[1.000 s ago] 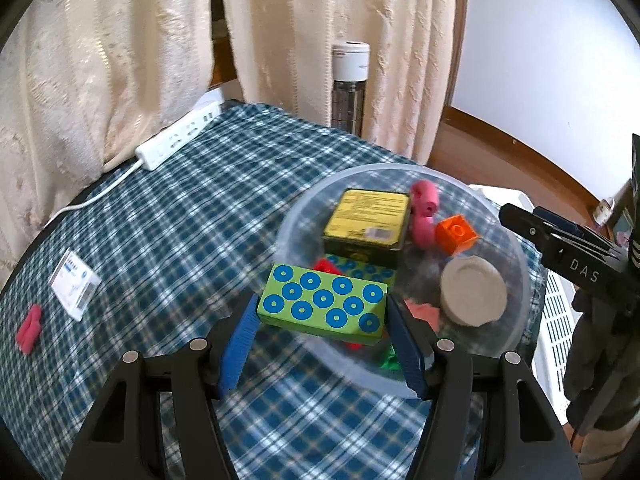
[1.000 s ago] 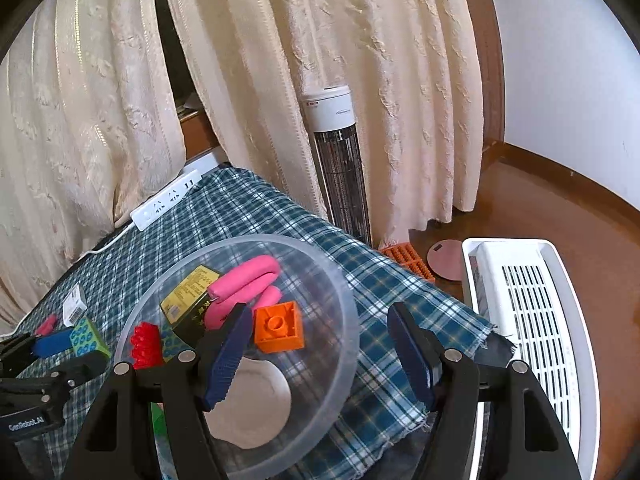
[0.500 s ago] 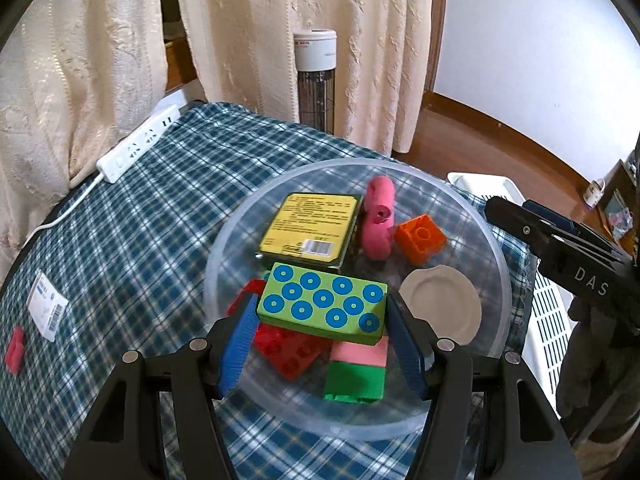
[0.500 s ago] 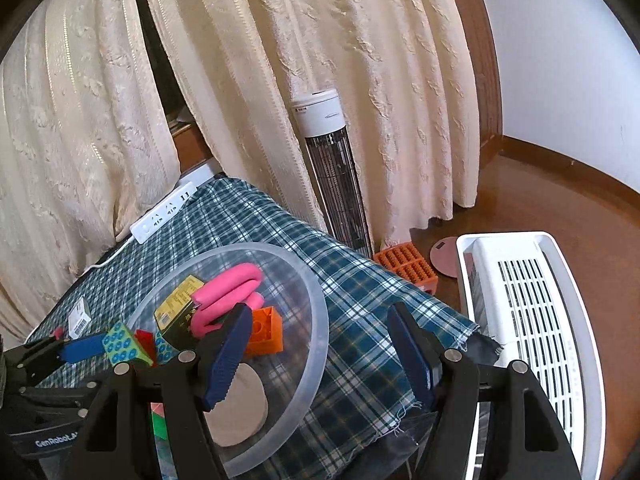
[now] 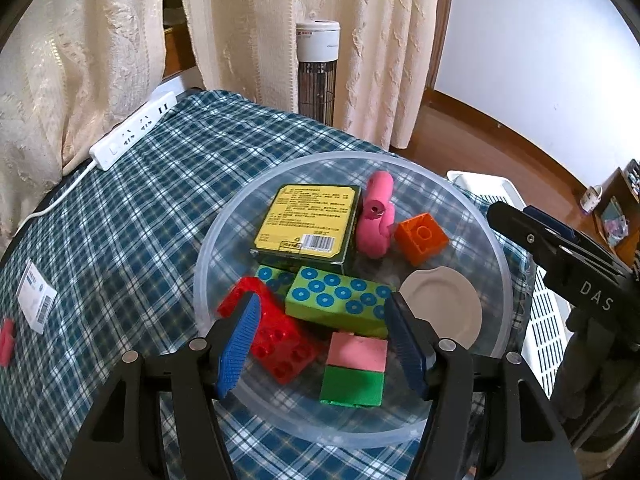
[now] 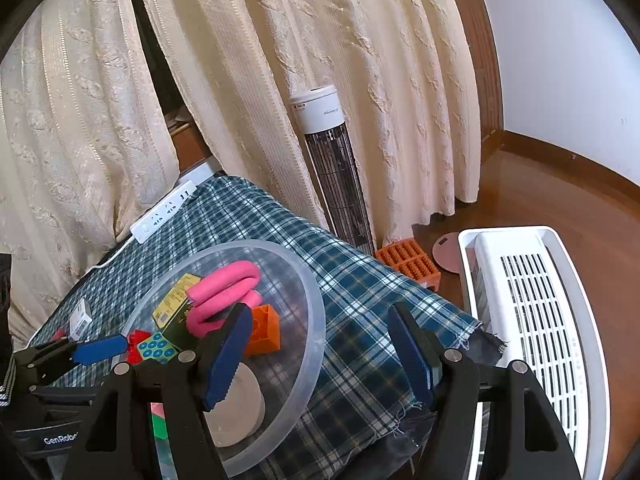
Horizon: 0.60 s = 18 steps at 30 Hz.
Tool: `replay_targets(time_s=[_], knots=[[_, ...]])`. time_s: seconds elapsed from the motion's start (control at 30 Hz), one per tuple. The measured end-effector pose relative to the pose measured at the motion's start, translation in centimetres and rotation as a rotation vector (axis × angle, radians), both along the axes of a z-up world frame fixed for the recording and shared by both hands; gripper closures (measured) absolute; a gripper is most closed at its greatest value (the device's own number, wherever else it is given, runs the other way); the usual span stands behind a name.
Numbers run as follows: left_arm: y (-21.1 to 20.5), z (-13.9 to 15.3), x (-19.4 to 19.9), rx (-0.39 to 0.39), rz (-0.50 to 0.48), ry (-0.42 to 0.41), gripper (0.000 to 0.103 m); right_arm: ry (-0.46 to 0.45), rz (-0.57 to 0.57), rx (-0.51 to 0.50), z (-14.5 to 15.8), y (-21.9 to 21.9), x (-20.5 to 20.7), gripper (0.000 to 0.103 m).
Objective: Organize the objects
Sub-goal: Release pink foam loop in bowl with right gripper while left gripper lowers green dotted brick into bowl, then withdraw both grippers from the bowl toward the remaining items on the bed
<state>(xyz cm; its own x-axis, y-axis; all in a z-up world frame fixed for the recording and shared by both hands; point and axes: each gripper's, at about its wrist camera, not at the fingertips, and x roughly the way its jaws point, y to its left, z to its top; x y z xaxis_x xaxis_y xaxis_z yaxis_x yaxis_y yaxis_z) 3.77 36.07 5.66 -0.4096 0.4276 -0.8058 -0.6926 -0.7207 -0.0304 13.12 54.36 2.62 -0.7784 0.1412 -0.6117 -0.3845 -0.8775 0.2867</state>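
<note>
**A:** We are looking down the left gripper (image 5: 324, 344), and its jaws are standing wide apart with nothing between them. The green block with blue dots (image 5: 340, 300) is lying in the clear plastic bowl (image 5: 280, 420), just beyond the blue pads (image 5: 238, 352). Whether the right-hand pad is touching its end, we cannot tell.

**B:** We are seeing the same from the other side. The right gripper (image 6: 320, 356) is hanging over the bowl's near rim and the plaid cloth (image 6: 360, 320), jaws spread wide, gripping nothing.

**A:** The green block is resting partly on a red brick (image 5: 272, 332) and against a second dotted block (image 5: 274, 276). Behind them the yellow-labelled box (image 5: 310, 224) is sitting flat, with the pink looped toy (image 5: 376, 216) just beside it and the orange brick (image 5: 420, 236) to the right of that.

**B:** We are also finding a small beige plate (image 5: 440, 304) in the bowl, and a pink-and-green block (image 5: 354, 372) nearest the camera.

**A:** Outside the bowl, on the cloth, a white label card (image 5: 36, 298) and a small red piece (image 5: 6, 342) are lying well apart from it, and a white power strip (image 5: 132, 132) is sitting at the far edge by the curtains (image 5: 100, 40).

**B:** On the floor we are making out a tower heater (image 6: 332, 160) and a white slatted unit (image 6: 532, 320).
</note>
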Motion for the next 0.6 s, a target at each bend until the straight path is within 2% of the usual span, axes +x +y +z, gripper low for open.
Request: replay_targets(time_s=[0.43, 0.6], knots=[[-2.9, 0.7, 0.0, 0.024, 0.044, 0.016, 0.037, 0.016, 0.04, 0.014, 1.1, -2.2, -0.1, 0.03], [-4.5, 0.9, -0.4, 0.023, 0.09, 0.017, 0.037, 0.02, 0.072, 0.018, 1.5, -3.7, -0.4, 0.03]])
